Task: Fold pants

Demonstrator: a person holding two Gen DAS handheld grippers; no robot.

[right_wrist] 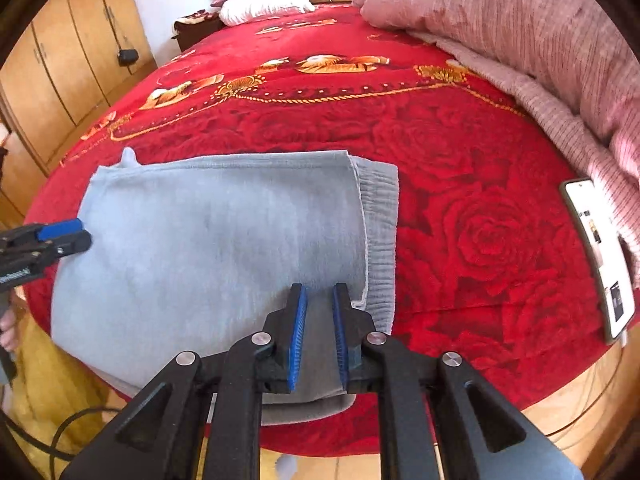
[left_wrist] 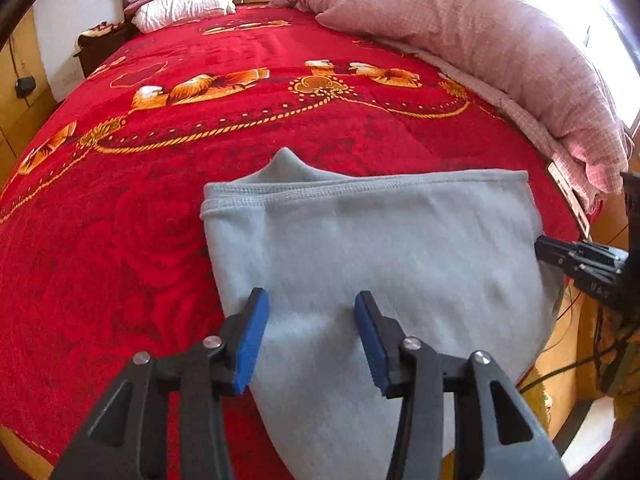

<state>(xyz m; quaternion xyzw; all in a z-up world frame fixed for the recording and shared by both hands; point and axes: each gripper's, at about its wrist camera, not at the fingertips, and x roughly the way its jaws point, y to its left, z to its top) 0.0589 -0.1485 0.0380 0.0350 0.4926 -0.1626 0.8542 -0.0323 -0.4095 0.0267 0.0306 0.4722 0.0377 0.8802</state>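
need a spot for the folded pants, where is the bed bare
Bare red blanket lies between the grey pants and the phone, and beyond the pants up to the pillows. The right edge is crowded by the pink quilt. The left tongs hang open; the right tongs are narrowly parted.

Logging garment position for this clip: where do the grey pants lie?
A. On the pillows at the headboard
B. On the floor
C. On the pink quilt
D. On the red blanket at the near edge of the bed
D: the grey pants lie folded on the red blanket, hanging slightly over the bed's near edge.
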